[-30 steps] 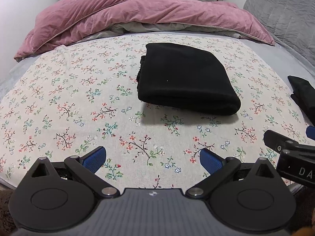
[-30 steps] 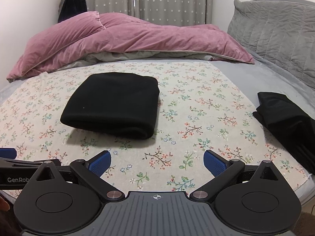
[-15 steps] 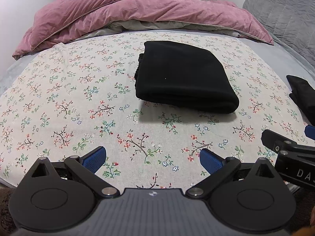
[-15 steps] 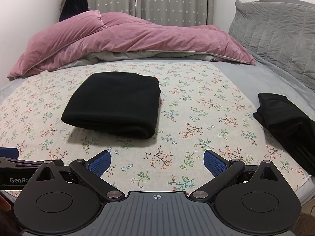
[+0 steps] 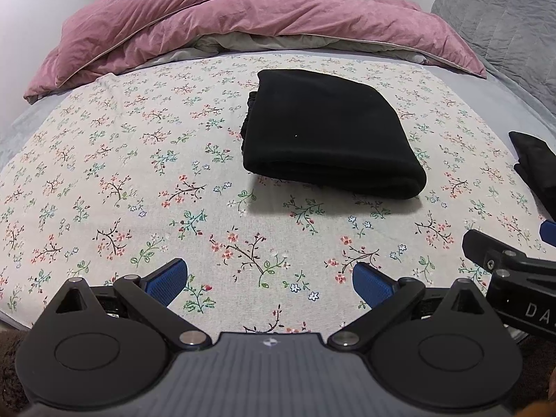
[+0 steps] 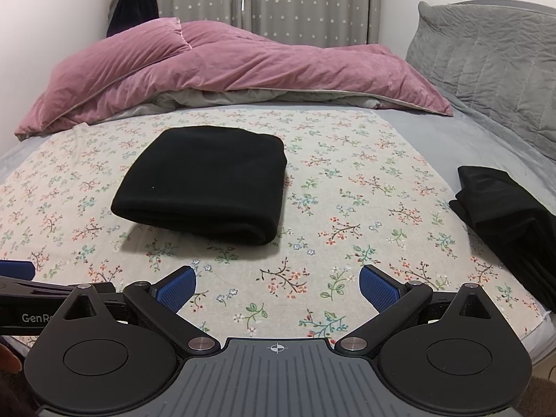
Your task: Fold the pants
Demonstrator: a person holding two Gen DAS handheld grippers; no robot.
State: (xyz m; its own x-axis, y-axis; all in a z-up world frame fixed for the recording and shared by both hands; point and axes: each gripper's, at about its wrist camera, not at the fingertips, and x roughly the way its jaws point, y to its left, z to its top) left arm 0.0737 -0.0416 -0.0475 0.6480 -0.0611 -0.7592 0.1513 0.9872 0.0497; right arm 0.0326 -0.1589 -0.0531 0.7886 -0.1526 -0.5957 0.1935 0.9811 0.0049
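Observation:
Black pants [image 5: 326, 135] [image 6: 205, 187] lie folded into a thick rectangle on the floral cloth [image 5: 139, 180] [image 6: 347, 208] in the middle of the bed. My left gripper [image 5: 269, 283] hovers open near the cloth's front edge, well short of the pants, with nothing between its blue pads. My right gripper [image 6: 276, 286] is also open and empty, beside the left one at the front edge. In the left wrist view the right gripper's body [image 5: 514, 271] shows at the right; in the right wrist view the left gripper's body [image 6: 41, 299] shows at the left.
A second pile of black garments [image 6: 507, 222] [image 5: 535, 163] lies at the cloth's right edge. A pink duvet [image 5: 243, 24] [image 6: 226, 66] is bunched across the back of the bed. A grey quilted pillow [image 6: 486, 69] stands at the back right, curtains [image 6: 260, 0] behind.
Both grippers have shifted slightly, the views tilting a little; the pants sit marginally lower in the frames. Both stay open and empty, and the pants have not moved.

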